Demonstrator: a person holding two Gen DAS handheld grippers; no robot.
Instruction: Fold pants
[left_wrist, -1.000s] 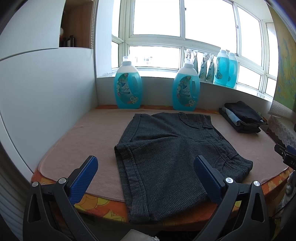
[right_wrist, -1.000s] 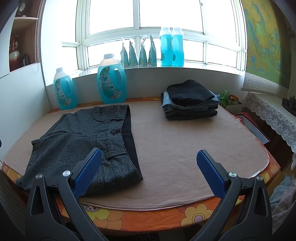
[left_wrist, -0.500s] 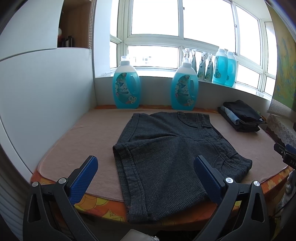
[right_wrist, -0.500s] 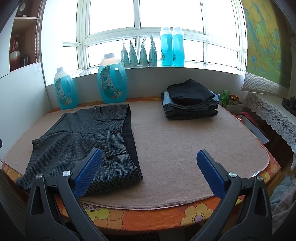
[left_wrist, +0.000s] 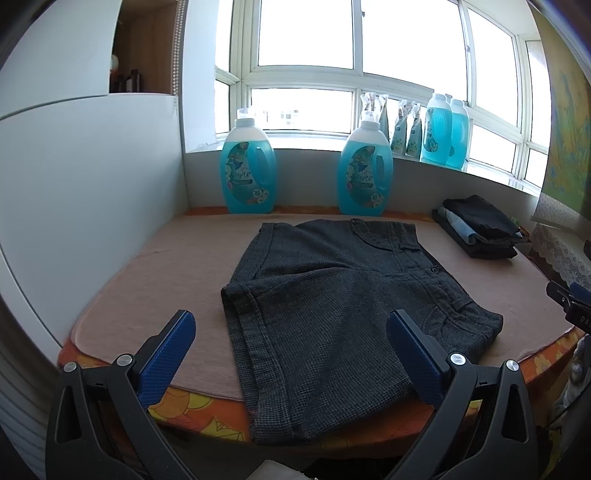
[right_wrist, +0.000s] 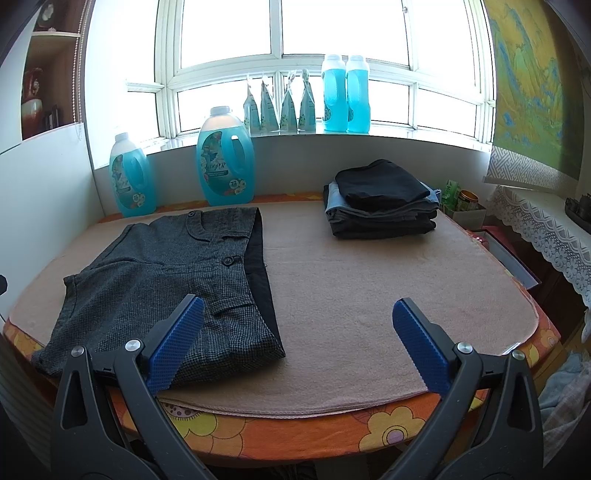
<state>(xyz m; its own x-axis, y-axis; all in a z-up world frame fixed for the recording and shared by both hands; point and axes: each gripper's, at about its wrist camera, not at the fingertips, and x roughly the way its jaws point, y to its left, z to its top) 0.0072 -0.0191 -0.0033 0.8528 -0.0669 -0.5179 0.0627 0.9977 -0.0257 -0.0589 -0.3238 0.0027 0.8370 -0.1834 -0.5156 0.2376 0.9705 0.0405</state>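
Dark grey checked shorts (left_wrist: 332, 306) lie flat on the tan mat, with one leg end hanging over the table's front edge. They also show at the left in the right wrist view (right_wrist: 166, 284), waistband to the right. My left gripper (left_wrist: 291, 347) is open and empty, held off the front edge just before the leg ends. My right gripper (right_wrist: 295, 343) is open and empty, in front of the table near the waistband corner. Its tip (left_wrist: 569, 299) shows at the right edge of the left wrist view.
A stack of folded clothes (right_wrist: 380, 199) sits at the back right of the mat (right_wrist: 369, 280). Two large blue detergent bottles (left_wrist: 247, 170) (left_wrist: 365, 170) stand at the back wall, with more bottles and pouches on the sill. A white panel (left_wrist: 74, 192) bounds the left side.
The left gripper's view has shifted slightly to the left. The right gripper and the shorts have not moved.
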